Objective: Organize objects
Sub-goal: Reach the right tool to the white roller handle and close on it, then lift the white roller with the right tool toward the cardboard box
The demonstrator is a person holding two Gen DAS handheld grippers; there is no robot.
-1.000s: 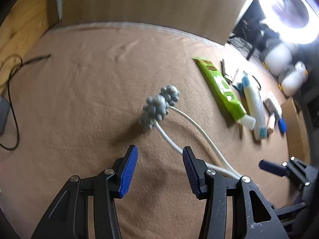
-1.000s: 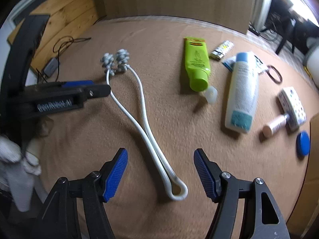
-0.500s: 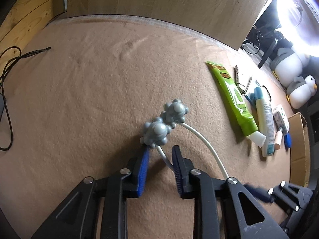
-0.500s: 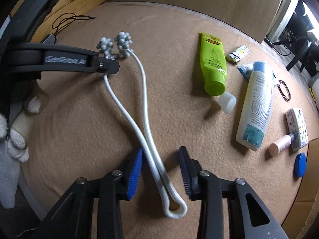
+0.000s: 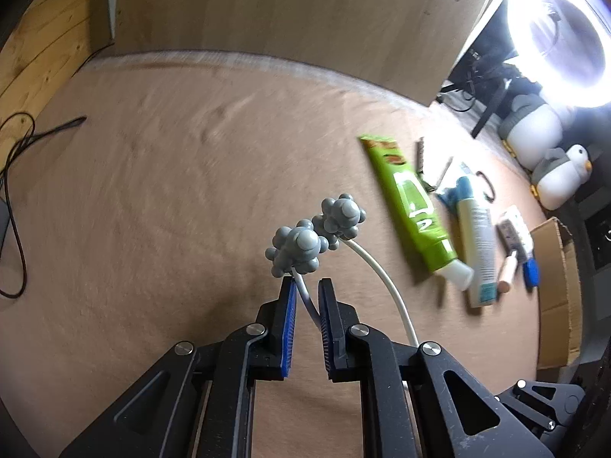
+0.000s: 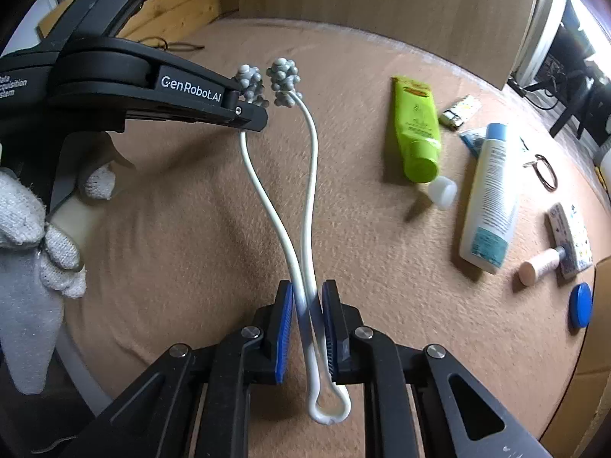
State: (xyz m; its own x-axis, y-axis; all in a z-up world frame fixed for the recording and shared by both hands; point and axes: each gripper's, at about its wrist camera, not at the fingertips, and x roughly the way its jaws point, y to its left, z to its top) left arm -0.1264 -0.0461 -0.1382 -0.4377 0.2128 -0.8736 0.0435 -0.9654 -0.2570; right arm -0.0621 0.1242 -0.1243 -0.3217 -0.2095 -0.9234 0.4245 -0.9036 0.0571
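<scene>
massager (image 6: 305,206) | left claw (image 5: 306,286) – clamped, stem | right claw (image 6: 307,294) – closing, handle

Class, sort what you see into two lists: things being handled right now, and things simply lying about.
In hand:
white roller massager
left gripper
right gripper, jaws closing on its arms

Lying about:
green tube
white bottle
blue lid
lighter
hair tie

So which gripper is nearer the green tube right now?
Right. The right gripper, closing on the massager near its looped end, sits below-left of the green tube. The left gripper clamps one stem farther left, by the knobby heads.
</scene>
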